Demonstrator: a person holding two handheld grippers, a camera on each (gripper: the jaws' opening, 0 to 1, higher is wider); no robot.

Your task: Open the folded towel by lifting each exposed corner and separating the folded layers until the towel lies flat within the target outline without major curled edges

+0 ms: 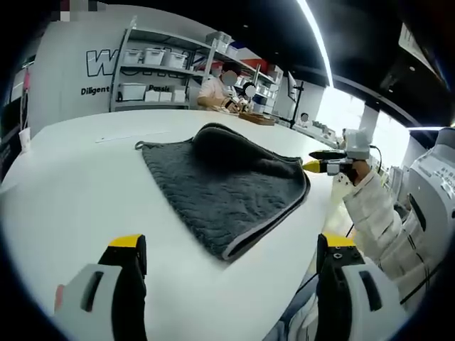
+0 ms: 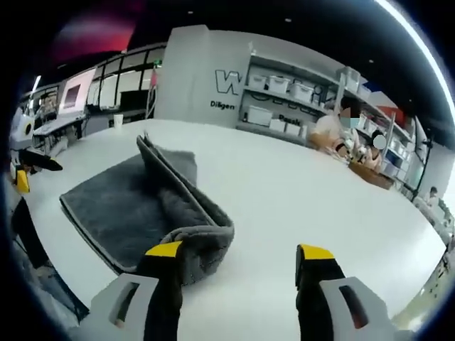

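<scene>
Towel (image 1: 227, 188), dark grey, textured weave, paler stitched border; lying on white round-edged table (image 1: 78, 185), partly unfolded, one layer flat, far portion humped up in a rounded fold. In right gripper view, same towel (image 2: 128, 206) spread flat toward the left, with a raised ridge down its middle and a thick rolled fold nearest the camera. Left gripper (image 1: 231, 259): grey jaws with yellow tips, set wide apart, nothing between them, poised above bare table short of the towel's near corner, not touching it. Right gripper (image 2: 238, 263): same make, jaws wide apart, nothing clamped; left yellow tip right up against the rolled fold, contact not determinable; right tip over bare tabletop. Seen from left gripper view, right gripper (image 1: 328, 162) held level at the towel's right edge by a hand with a white padded sleeve (image 1: 380, 213). Background: shelving unit (image 1: 160, 74) stocked with white storage boxes, wall lettering partly legible beside it, seated person (image 2: 334, 131) at table's far side, ceiling strip light (image 1: 321, 42) overhead.
</scene>
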